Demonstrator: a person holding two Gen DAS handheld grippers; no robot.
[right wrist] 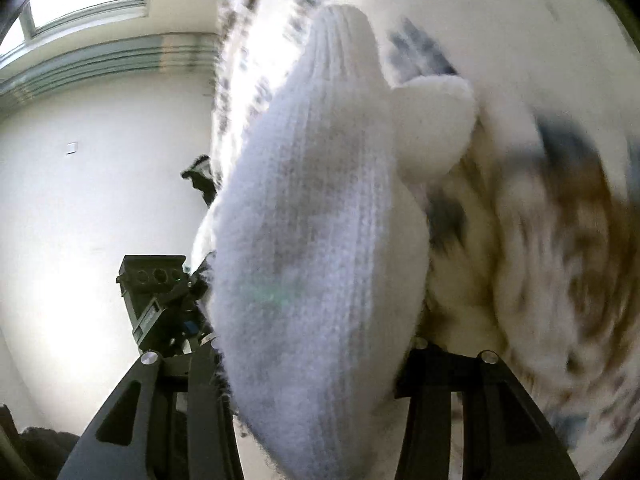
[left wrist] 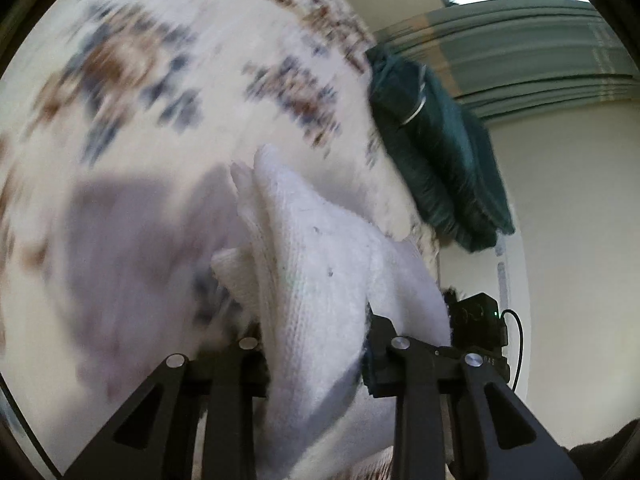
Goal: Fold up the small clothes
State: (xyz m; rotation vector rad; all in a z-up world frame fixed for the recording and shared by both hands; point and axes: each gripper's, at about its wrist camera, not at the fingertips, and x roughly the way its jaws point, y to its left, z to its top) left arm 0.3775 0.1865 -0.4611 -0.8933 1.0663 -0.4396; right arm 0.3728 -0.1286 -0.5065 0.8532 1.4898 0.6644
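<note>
1. Black fingers of the left gripper (left wrist: 316, 364) fill the bottom of the left wrist view, and a white knitted garment (left wrist: 316, 264) is clamped between them, bunched and rising toward the middle of the frame. Behind it, blurred, spreads a cream carpet (left wrist: 140, 80) with blue and brown patterns, covering the left and upper part. A dark green cloth (left wrist: 436, 152) lies at the carpet's right edge, right of centre. At lower right, just beside the garment, the other gripper's black body with a small green light shows against a pale wall (left wrist: 560, 200).

2. Ribbed white knit fills the centre of the right wrist view from bottom to top; the right gripper (right wrist: 316, 360) has its jaws closed on it at the bottom. The blurred patterned carpet (right wrist: 560, 240) takes the right side. At lower left, touching the garment's edge, is the left gripper's black housing (right wrist: 156, 284), with a white wall and a window at upper left.
</note>
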